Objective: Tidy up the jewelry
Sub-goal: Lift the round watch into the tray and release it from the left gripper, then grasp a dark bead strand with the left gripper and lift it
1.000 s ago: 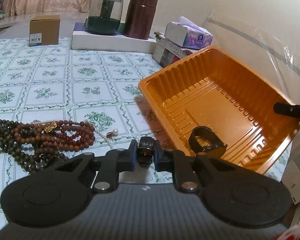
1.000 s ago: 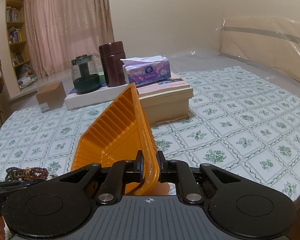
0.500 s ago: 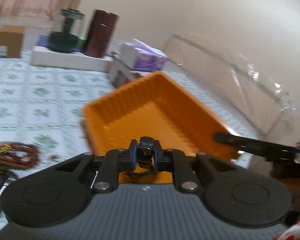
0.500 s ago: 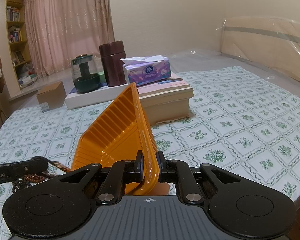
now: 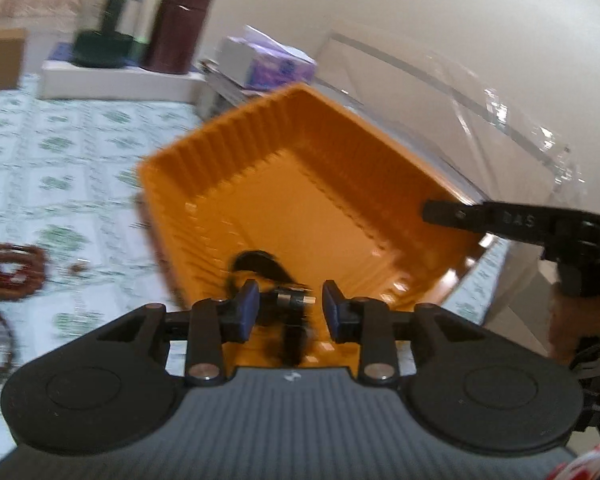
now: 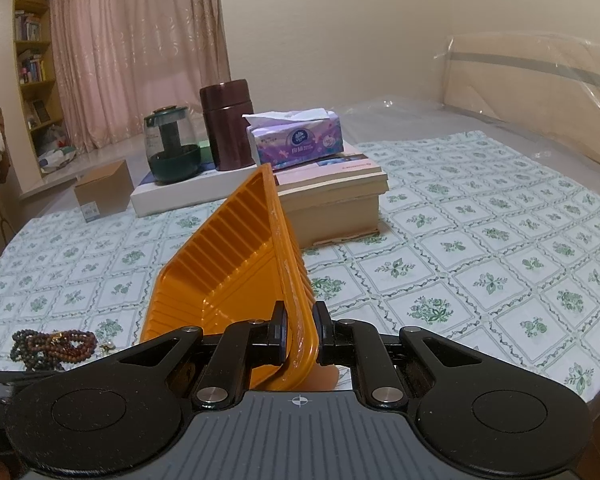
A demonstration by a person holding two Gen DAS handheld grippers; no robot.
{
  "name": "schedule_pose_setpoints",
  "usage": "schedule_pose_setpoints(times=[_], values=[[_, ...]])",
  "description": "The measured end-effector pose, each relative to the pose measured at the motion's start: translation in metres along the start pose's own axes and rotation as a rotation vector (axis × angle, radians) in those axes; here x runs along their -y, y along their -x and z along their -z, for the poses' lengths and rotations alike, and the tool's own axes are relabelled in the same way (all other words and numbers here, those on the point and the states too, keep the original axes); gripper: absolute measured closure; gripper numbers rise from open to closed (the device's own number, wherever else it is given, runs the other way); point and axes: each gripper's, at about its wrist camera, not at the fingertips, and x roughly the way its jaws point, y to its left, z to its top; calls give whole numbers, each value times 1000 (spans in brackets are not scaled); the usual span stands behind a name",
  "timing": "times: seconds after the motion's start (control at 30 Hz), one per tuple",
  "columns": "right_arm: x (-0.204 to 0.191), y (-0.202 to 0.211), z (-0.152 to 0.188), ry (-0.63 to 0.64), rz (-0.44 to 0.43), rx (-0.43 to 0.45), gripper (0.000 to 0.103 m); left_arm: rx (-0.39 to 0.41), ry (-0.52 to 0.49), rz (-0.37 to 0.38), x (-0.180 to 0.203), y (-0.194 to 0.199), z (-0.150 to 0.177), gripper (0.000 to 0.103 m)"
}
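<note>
My left gripper (image 5: 289, 311) is open over the near edge of the orange tray (image 5: 320, 200). A small dark watch-like piece (image 5: 294, 304) is blurred between its fingers, free of the pads. A black bracelet (image 5: 260, 264) lies in the tray just beyond. My right gripper (image 6: 299, 330) is shut on the tray's rim (image 6: 296, 320) and holds the tray tilted. Brown and dark bead strings (image 5: 8, 268) lie on the cloth at the left, also in the right wrist view (image 6: 52, 346).
At the back stand a glass teapot (image 6: 172, 148), a maroon canister (image 6: 228, 124), a tissue box (image 6: 296, 140) on a stack of flat boxes (image 6: 332, 196), and a cardboard box (image 6: 104, 190). A plastic-wrapped headboard (image 6: 540, 92) is at the right.
My left gripper moved right over the tray and opened, letting go of the small dark piece. The right gripper has kept still on the tray rim.
</note>
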Motion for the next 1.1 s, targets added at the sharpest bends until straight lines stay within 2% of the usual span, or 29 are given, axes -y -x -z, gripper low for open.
schedule_pose_setpoints(times=[0.1, 0.33, 0.43, 0.57, 0.83, 1.03, 1.1], values=[[0, 0, 0, 0, 0, 0, 90, 36, 3, -89, -17, 19, 0, 72], [0, 0, 0, 2, 2, -1, 90, 62, -30, -373, -57, 60, 10, 72], [-1, 0, 0, 2, 5, -3, 90, 53, -47, -456, -71, 72, 19, 72], [-2, 1, 0, 9, 8, -4, 90, 36, -51, -523, -90, 81, 31, 72], [-3, 0, 0, 17, 14, -7, 91, 40, 47, -519, -111, 79, 33, 72], [-3, -1, 0, 22, 19, -11, 91, 23, 119, -513, -124, 64, 27, 82], [-3, -1, 0, 23, 19, -11, 91, 17, 145, -503, -128, 61, 27, 83]])
